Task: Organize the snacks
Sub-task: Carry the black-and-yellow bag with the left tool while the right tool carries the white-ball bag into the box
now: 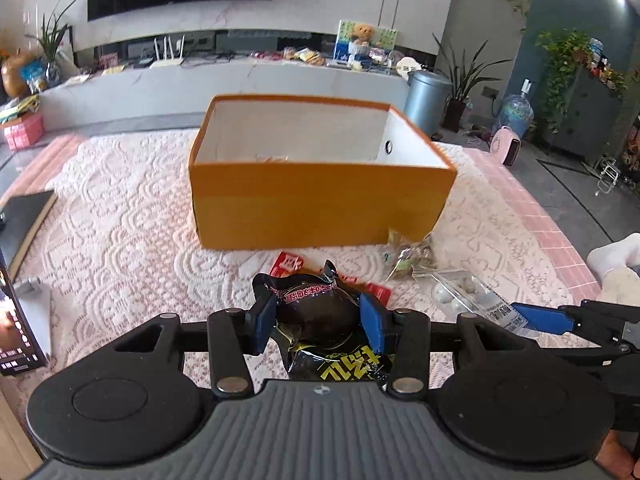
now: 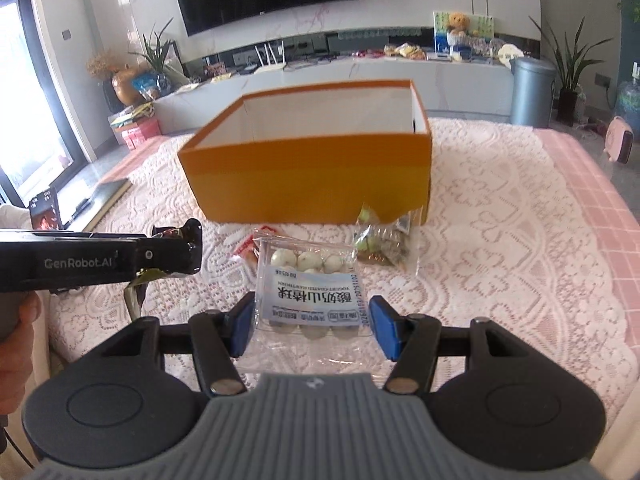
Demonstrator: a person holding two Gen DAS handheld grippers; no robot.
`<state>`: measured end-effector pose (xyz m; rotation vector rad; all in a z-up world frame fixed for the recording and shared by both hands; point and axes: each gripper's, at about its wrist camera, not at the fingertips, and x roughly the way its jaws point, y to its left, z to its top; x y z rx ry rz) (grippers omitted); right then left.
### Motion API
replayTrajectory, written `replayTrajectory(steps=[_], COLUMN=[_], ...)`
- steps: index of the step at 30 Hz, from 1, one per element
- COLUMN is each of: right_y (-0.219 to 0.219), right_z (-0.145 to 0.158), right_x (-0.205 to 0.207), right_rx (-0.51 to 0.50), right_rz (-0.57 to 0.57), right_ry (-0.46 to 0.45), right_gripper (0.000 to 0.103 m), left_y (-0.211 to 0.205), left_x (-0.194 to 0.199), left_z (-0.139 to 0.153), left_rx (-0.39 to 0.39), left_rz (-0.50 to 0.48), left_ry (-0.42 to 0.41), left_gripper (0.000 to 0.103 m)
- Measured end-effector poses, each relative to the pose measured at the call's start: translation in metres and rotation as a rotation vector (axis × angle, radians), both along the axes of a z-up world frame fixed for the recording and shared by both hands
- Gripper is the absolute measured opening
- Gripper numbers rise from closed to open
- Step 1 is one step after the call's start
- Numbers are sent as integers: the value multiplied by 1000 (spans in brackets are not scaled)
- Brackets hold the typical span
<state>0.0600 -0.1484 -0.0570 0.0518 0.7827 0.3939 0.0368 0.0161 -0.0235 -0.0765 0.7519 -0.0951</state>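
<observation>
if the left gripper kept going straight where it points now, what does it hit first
Probably the near wall of the orange box. The left gripper, shut on a black packet, points at it, with only a red packet lying low on the cloth between. Depth is unclear, so it might pass over the rim.

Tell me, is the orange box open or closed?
Open. The orange box has no lid on top; its white inner walls are visible in both views.

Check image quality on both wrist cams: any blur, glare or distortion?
Left wrist view: the orange box is slightly motion-blurred, the black snack packet in the jaws sharper; fisheye bends the room edges. Right wrist view: similar softness on the box; the clear pack of white balls reads sharply, with mild sheen on its plastic; bright window at left is overexposed.
</observation>
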Motion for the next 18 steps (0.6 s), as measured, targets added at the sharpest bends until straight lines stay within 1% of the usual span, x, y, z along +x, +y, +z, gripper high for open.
replayTrajectory(steps=[4, 7, 11, 15, 18], right_y=[-4, -7, -11, -10, -9], right_z=[18, 34, 52, 67, 75], right_x=[-3, -1, 9, 20, 31], right_rx=[15, 14, 28, 11, 11], right_rz=[-3, -5, -7, 8, 15], right_ry=[-37, -78, -105, -141, -148], right_gripper=[58, 58, 58, 58, 58], left_y=[-4, -8, -13, -17, -18], left_x=[1, 7, 14, 25, 35], left_z=[14, 26, 39, 49, 54], left_rx=[6, 30, 56, 80, 97], left_rz=[-15, -28, -48, -65, -75], left_ry=[-21, -46, -82, -109, -125], left_gripper=[52, 52, 52, 52, 52])
